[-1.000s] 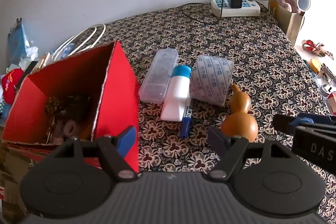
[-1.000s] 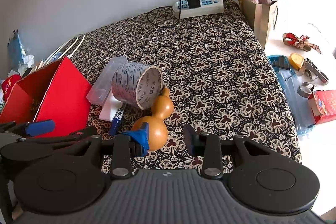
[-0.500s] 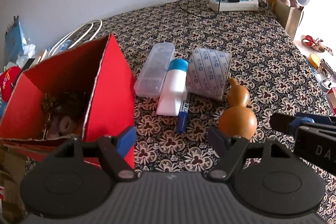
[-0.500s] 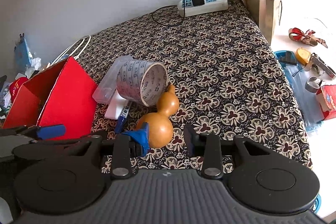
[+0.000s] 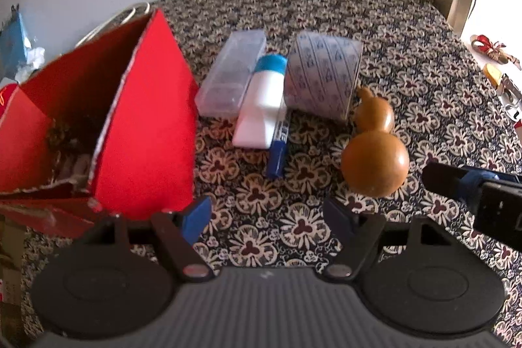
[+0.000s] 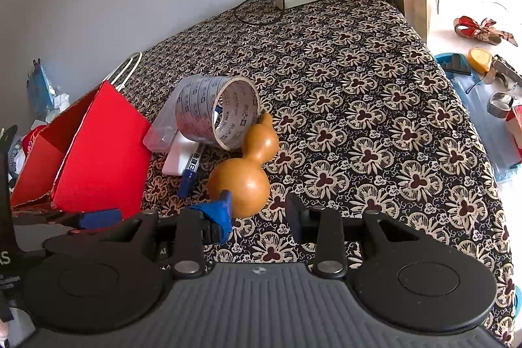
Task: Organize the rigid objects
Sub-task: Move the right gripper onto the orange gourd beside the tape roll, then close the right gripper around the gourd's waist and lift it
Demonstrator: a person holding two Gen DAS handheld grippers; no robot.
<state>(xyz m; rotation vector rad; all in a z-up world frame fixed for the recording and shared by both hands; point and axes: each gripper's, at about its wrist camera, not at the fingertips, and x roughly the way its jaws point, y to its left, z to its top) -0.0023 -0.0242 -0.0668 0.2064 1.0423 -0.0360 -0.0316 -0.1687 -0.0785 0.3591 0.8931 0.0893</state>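
Two wrist views of a sorting step on a tabletop (image 5: pixel 424 61) covered with a dark floral cloth. The left hand-held gripper (image 5: pixel 267 214) has its jaws spread wide with nothing between them; the right hand-held gripper (image 6: pixel 259 212) is also parted and empty, its blue-taped left finger just in front of the gourd's belly without visibly pressing on it. The brown gourd (image 6: pixel 243 175) lies straight ahead of the right hand-held gripper and ahead and to the right of the left one, its narrow neck pointing away and resting against the roll of printed tape (image 6: pixel 217 113). Ahead of the left hand-held gripper lie, side by side, a blue marker (image 5: pixel 277 149), a white tube with a blue cap (image 5: pixel 264 100) and a clear plastic case (image 5: pixel 230 77). The red cardboard box (image 5: pixel 143 132), open at the top and already holding a few small items, stands to the left of both hand-held grippers. The step in hand appears to be the right-hand approach to the gourd. To do it well, centre the jaws on the wide lower bulb, or on the waist between the bulbs, since the smooth round surface is likely to slip under an off-centre pinch. Lift before moving sideways, so that the neck does not drag the tape roll, and carry the gourd over the box wall rather than against it.
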